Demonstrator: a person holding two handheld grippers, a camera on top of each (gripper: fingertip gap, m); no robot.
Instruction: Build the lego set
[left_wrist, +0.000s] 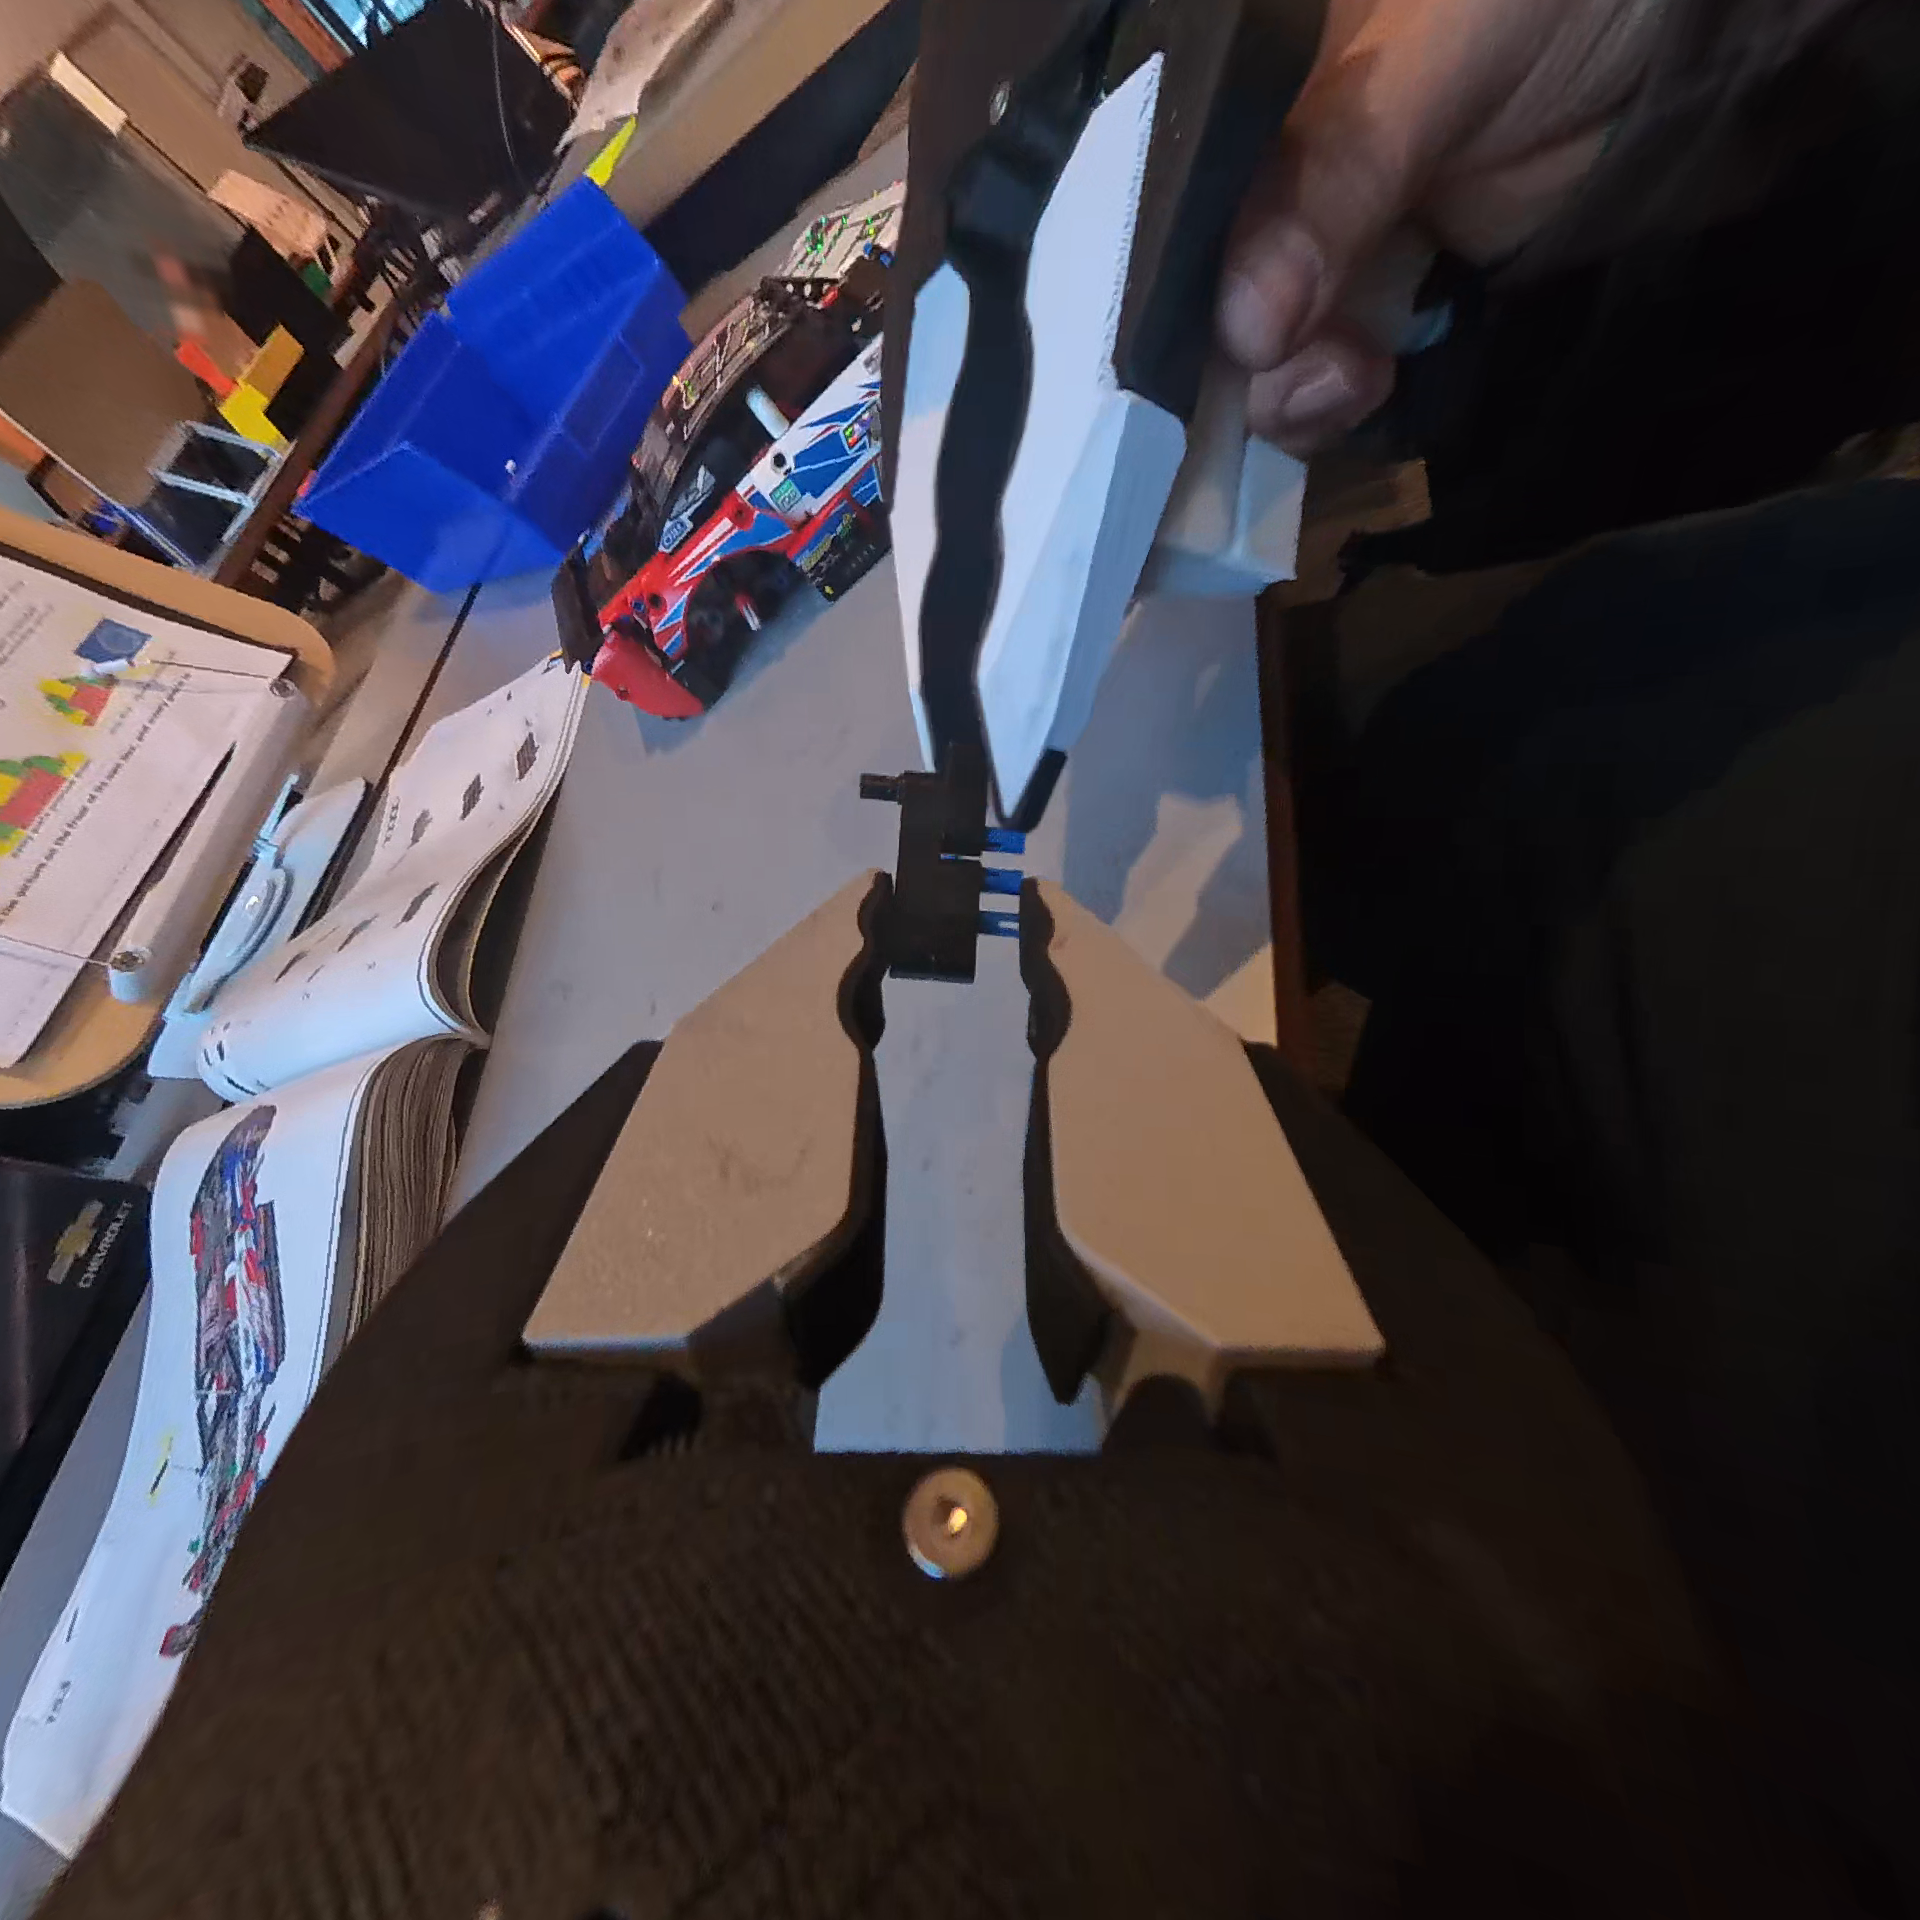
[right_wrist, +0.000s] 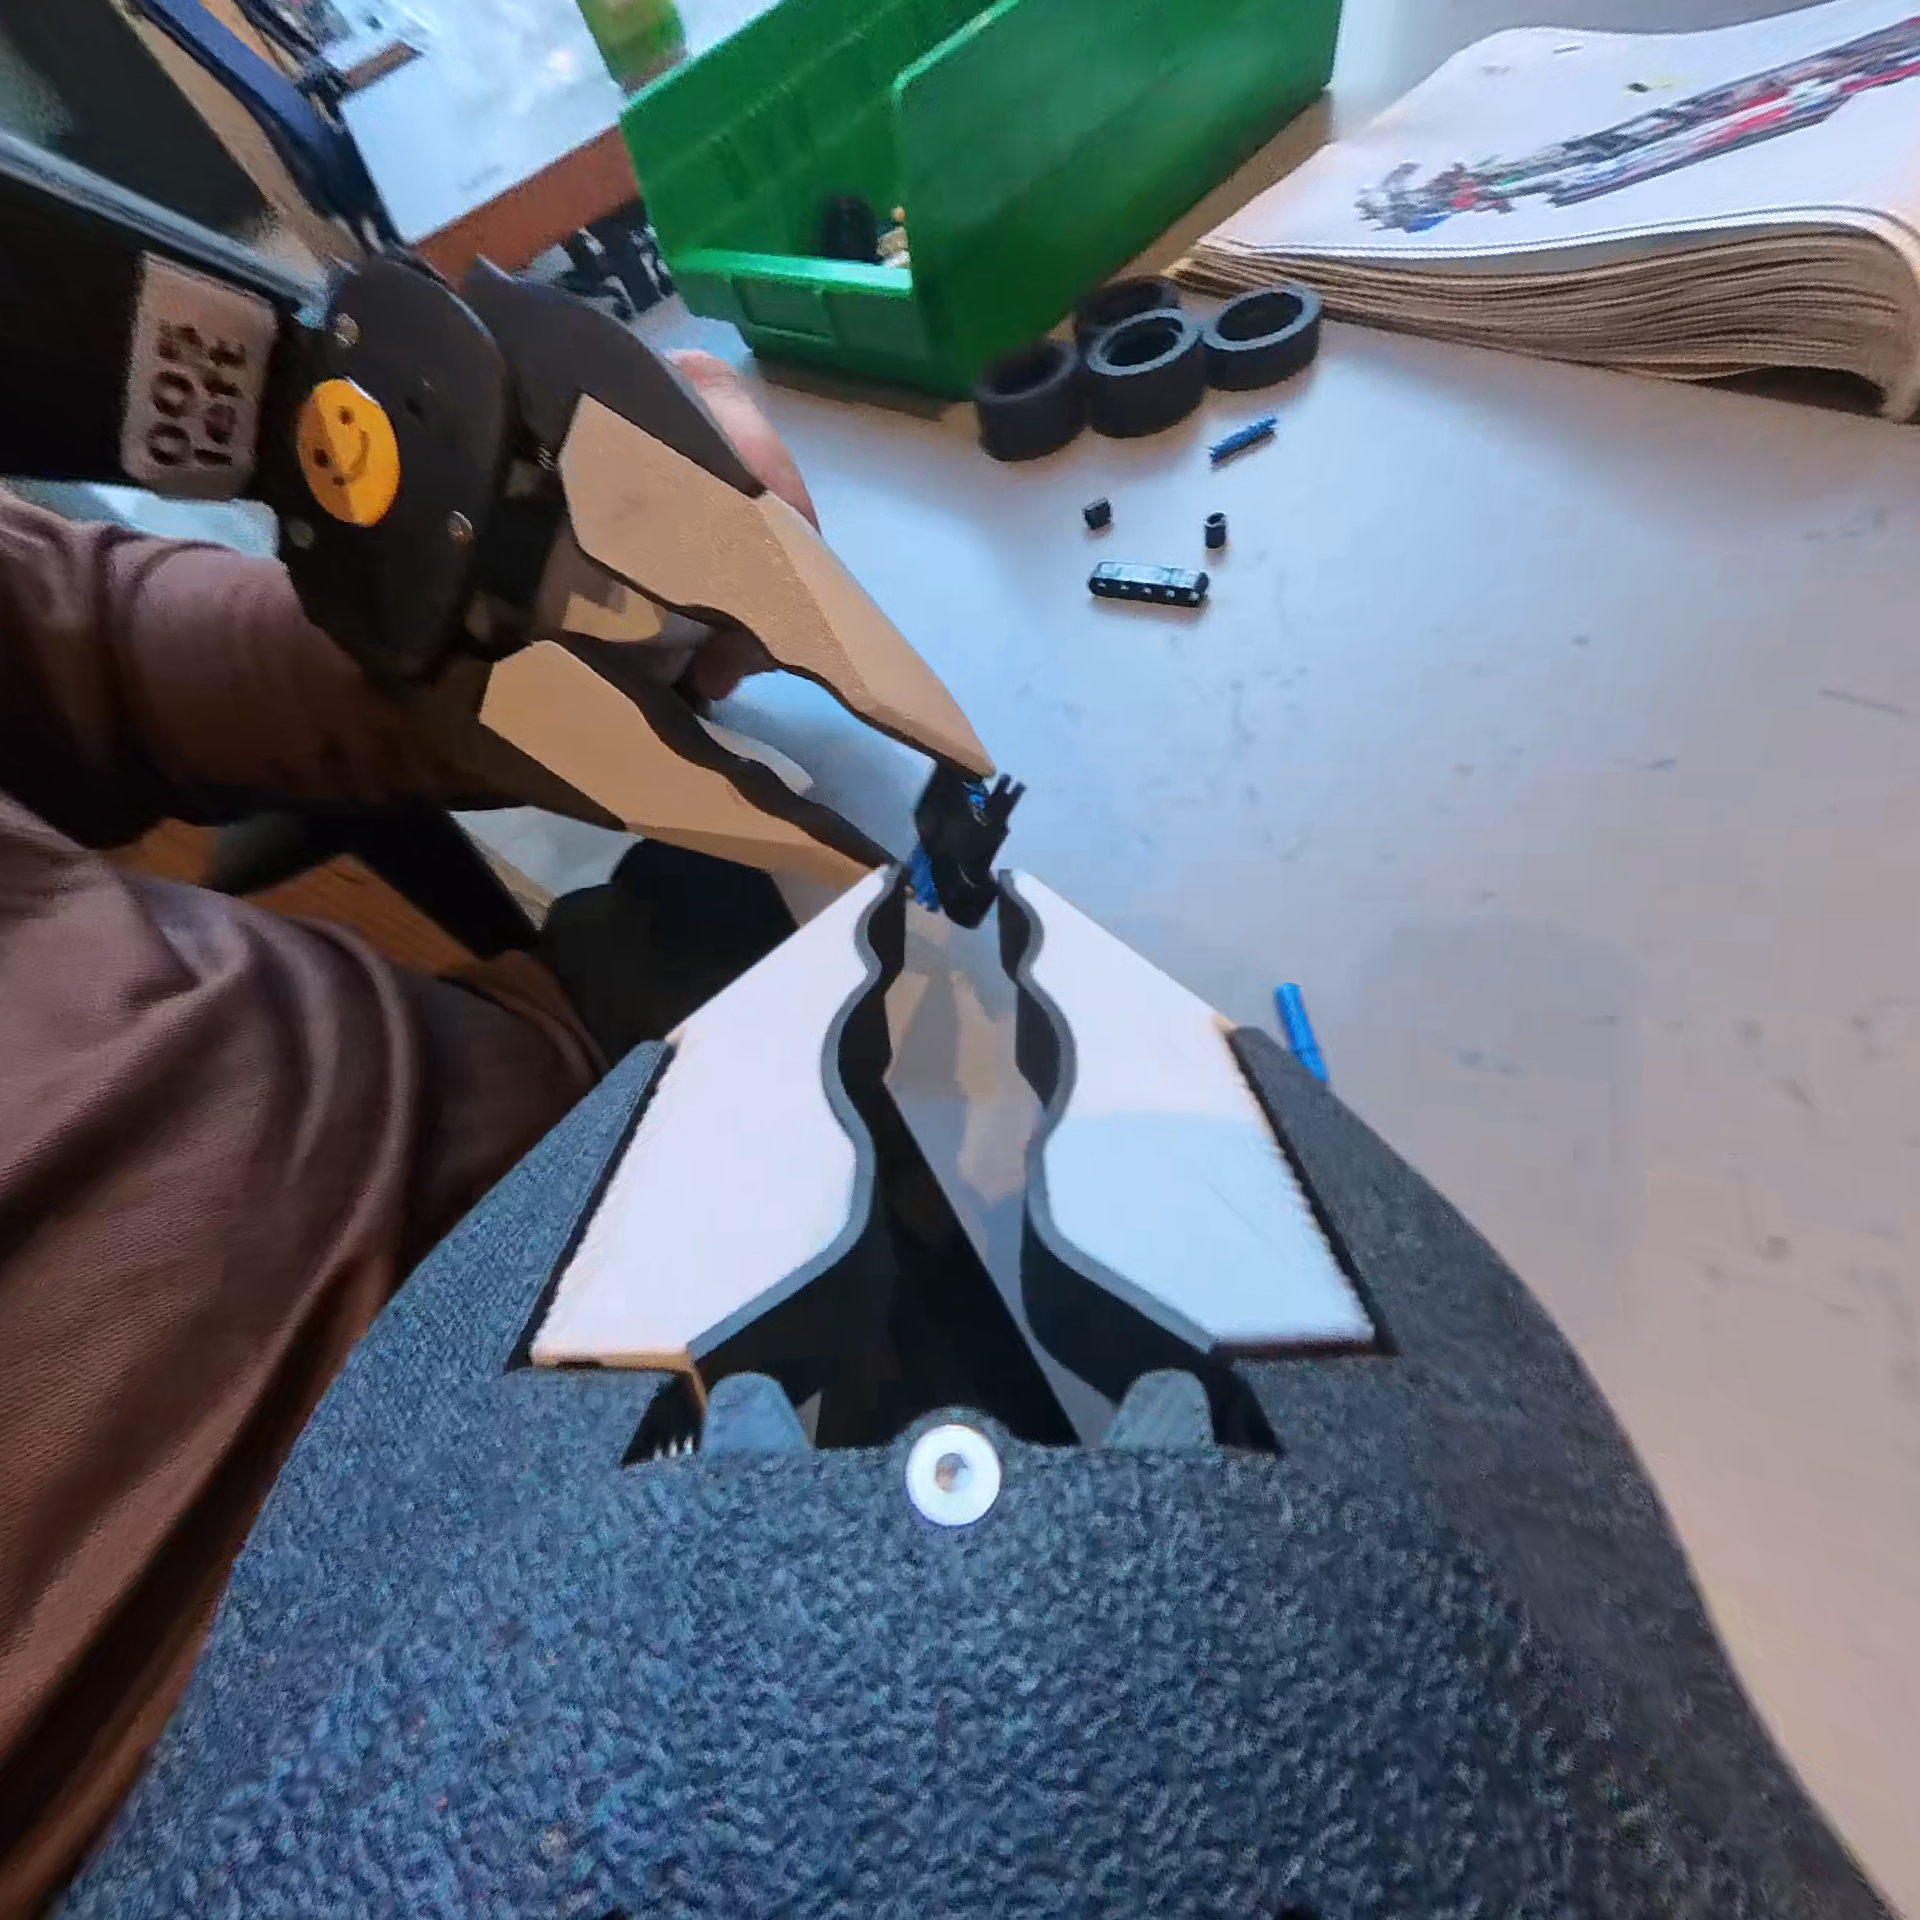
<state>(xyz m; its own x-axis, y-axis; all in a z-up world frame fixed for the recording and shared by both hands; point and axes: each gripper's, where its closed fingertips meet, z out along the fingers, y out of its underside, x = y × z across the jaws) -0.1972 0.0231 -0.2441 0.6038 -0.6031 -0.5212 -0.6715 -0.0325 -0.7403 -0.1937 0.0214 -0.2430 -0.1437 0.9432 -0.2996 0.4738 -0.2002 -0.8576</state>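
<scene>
The left hand-held gripper is clamped on a small black lego assembly with blue pins sticking out of its right side, held above the grey desk. The right hand-held gripper meets the same piece from the other end; its fingertips sit at the assembly, but whether they press on it I cannot tell. On the desk far from the right hand-held gripper lie four black tyres, a black beam, two tiny black bits and a blue pin, just before a green bin. To the left lie an open instruction book, a partly built red, white and blue car and a blue bin.
</scene>
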